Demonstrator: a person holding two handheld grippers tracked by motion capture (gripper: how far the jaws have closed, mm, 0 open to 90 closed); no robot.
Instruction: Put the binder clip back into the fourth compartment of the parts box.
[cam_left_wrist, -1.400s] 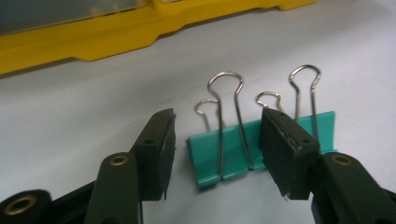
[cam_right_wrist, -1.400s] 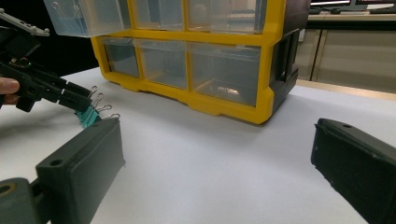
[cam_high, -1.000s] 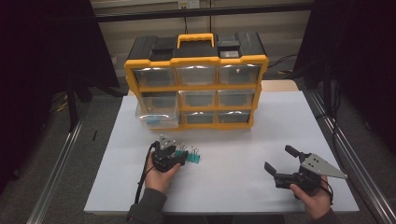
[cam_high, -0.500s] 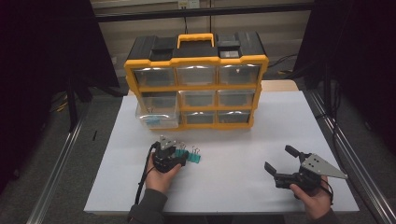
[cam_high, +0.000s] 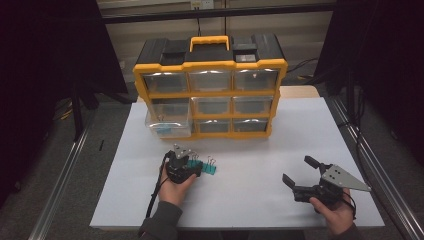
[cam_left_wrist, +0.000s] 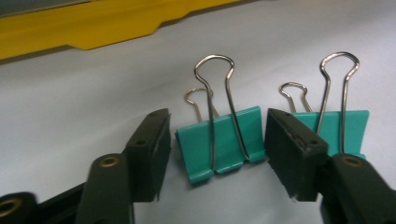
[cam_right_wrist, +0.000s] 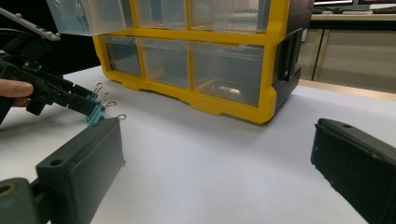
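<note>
Left gripper (cam_left_wrist: 217, 154) gapes round one teal clip (cam_left_wrist: 219, 144) — half-hiding the second clip (cam_left_wrist: 348, 128).

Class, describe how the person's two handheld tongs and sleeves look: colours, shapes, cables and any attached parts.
Both tongs are black with two blocky, flat-faced jaws; brass-coloured rivets sit at the jaw bases. The left tongs trail a black cable toward the person and carry a small grey plate. The right tongs carry a larger grey three-cornered plate with small holes. A dark grey sleeve covers the left forearm.

high view down over the table (cam_high: 250, 150); gripper views low, close, sharing the teal clips (cam_left_wrist: 219, 144).
</note>
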